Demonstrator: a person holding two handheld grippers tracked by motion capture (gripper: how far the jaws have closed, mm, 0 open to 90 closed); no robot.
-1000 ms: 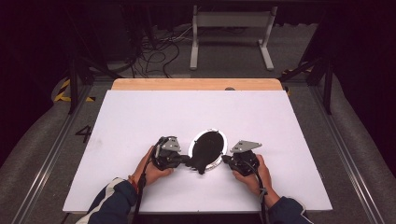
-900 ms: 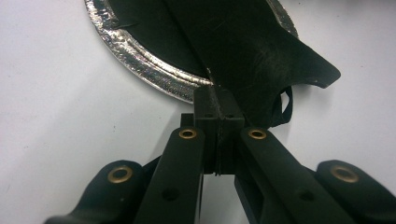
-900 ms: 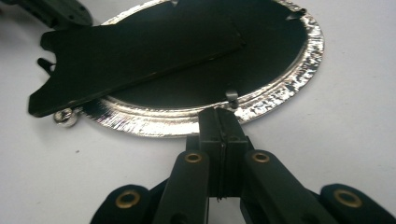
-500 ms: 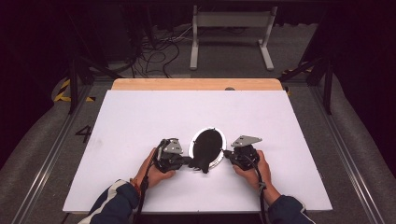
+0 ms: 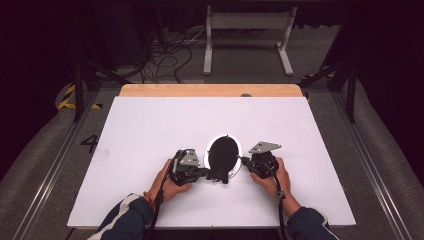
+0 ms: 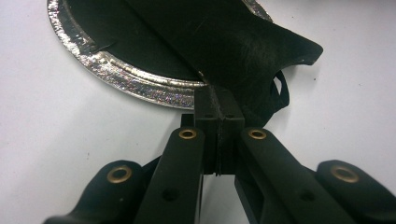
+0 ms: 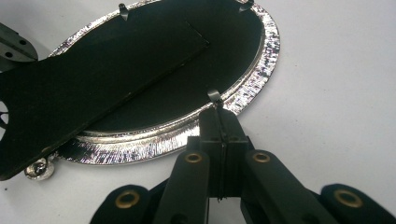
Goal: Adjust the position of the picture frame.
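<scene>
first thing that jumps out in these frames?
The oval silver picture frame lying face down near the front middle of the white table, its black back panel and black easel stand showing. The left gripper and right gripper flank it, jaws closed; in the right gripper view the jaws sit at a small metal tab on the rim.

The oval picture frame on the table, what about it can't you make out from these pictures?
- Front of the oval frame: it lies black back up in every view.
- High view: the small tabs on its silvery rim are too small to tell; the flap hides part of the back.
- Left gripper view: the frame's far side is cut off by the top edge.
- Right gripper view: the black stand flap covers much of the back; its end runs off the left edge.
</scene>
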